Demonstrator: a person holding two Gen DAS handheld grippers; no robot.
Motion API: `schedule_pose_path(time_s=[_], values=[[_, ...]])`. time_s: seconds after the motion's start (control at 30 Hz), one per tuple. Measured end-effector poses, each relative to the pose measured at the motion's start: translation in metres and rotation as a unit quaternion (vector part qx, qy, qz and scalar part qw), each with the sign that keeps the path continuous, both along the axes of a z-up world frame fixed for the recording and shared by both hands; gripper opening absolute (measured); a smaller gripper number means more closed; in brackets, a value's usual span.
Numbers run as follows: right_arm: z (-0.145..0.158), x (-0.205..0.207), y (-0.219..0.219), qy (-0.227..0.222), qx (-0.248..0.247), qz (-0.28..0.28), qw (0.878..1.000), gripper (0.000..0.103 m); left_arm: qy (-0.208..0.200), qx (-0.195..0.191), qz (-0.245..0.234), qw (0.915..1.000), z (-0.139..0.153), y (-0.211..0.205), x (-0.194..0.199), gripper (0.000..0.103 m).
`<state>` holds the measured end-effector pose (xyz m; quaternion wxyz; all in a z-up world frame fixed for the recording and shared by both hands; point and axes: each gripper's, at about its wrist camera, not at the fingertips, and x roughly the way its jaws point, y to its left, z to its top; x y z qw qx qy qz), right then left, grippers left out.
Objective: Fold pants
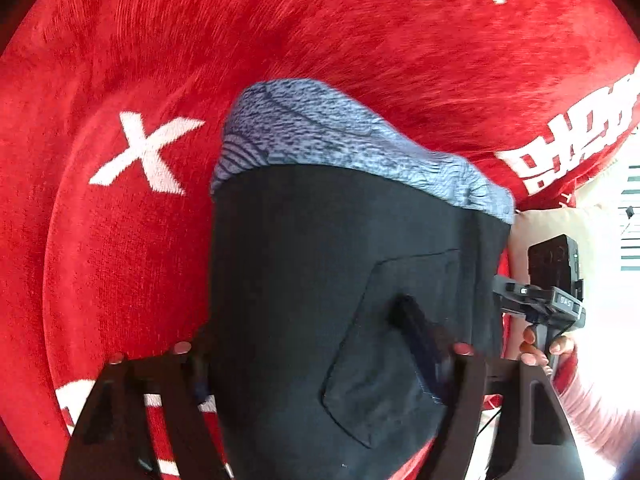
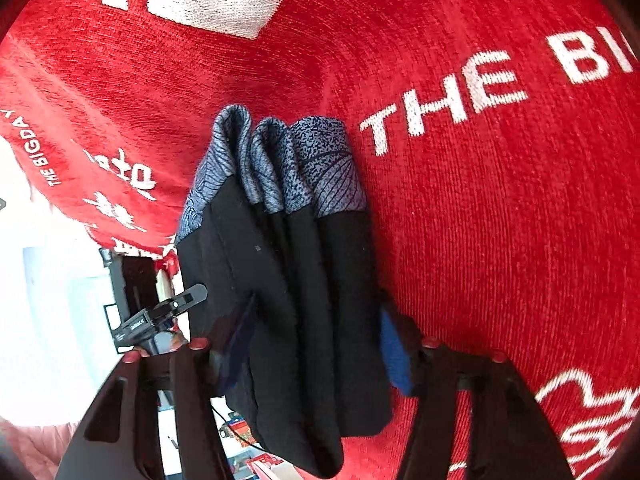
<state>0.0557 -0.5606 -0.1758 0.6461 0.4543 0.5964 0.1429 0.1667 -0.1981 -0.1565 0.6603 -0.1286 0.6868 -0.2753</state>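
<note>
A red plush blanket (image 1: 120,260) with a ribbed nap covers the whole supporting surface; what lies beneath it cannot be told. White woven lettering and figures run across the blanket: an X (image 1: 146,152) just left of the pants (image 1: 320,280), and the words THE BIG (image 2: 480,92) to their right in the right wrist view. The dark pants, with a grey-blue patterned band (image 2: 280,160) at their far end, lie on the blanket

A red plush blanket (image 2: 500,220) with white lettering reading "THE BIG" (image 2: 460,96) and a white X (image 1: 146,152) covers the surface.
</note>
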Motion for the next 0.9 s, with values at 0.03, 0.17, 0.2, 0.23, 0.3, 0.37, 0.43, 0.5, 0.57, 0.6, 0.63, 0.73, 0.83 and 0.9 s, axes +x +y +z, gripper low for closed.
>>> schedule_pose_path(time_s=[0.03,0.17,0.2,0.23,0.3,0.37,0.43,0.5,0.57,0.6,0.63,0.73,0.83,0.9], values=[[0.003,-0.001,0.001,-0.001,0.001,-0.005,1.000,0.047,-0.008,0.003,-0.004,1.0000,0.003,-0.001,-0.001,0.069],[0.016,-0.008,0.000,-0.005,0.011,-0.027,1.000,0.039,-0.023,0.002,0.001,0.9997,0.015,0.000,-0.005,0.060],[0.020,-0.009,0.001,-0.007,0.014,-0.030,0.999,0.038,-0.027,0.000,0.002,0.9996,0.020,0.001,-0.007,0.059],[0.024,-0.009,0.001,-0.009,0.017,-0.032,0.999,0.038,-0.028,-0.001,0.003,0.9996,0.022,0.003,-0.008,0.057],[0.031,-0.010,0.003,-0.014,0.019,-0.032,0.999,0.037,-0.033,-0.004,0.003,0.9994,0.031,0.004,-0.011,0.057],[0.040,-0.012,0.008,-0.018,0.021,-0.029,0.999,0.037,-0.037,-0.008,0.002,0.9993,0.040,0.005,-0.015,0.057],[0.046,-0.016,0.012,-0.021,0.024,-0.026,0.999,0.037,-0.041,-0.010,0.001,0.9991,0.049,0.007,-0.021,0.057],[0.054,-0.024,0.017,-0.024,0.028,-0.026,0.999,0.037,-0.043,-0.012,0.000,0.9990,0.058,0.011,-0.029,0.057],[0.060,-0.032,0.021,-0.028,0.031,-0.028,0.999,0.037,-0.045,-0.013,0.000,0.9989,0.066,0.013,-0.038,0.057],[0.064,-0.038,0.023,-0.028,0.032,-0.030,0.999,0.037,-0.046,-0.012,-0.002,0.9989,0.070,0.017,-0.044,0.057],[0.067,-0.044,0.026,-0.028,0.034,-0.032,0.998,0.037,-0.047,-0.012,-0.003,0.9988,0.074,0.022,-0.049,0.057],[0.073,-0.063,0.034,-0.026,0.036,-0.037,0.998,0.037,-0.046,-0.007,-0.005,0.9989,0.080,0.026,-0.071,0.057],[0.073,-0.084,0.043,-0.020,0.036,-0.042,0.998,0.037,-0.042,-0.002,-0.006,0.9991,0.080,0.030,-0.090,0.057],[0.069,-0.099,0.046,-0.014,0.034,-0.042,0.998,0.037,-0.036,0.004,-0.007,0.9993,0.073,0.032,-0.103,0.057]])
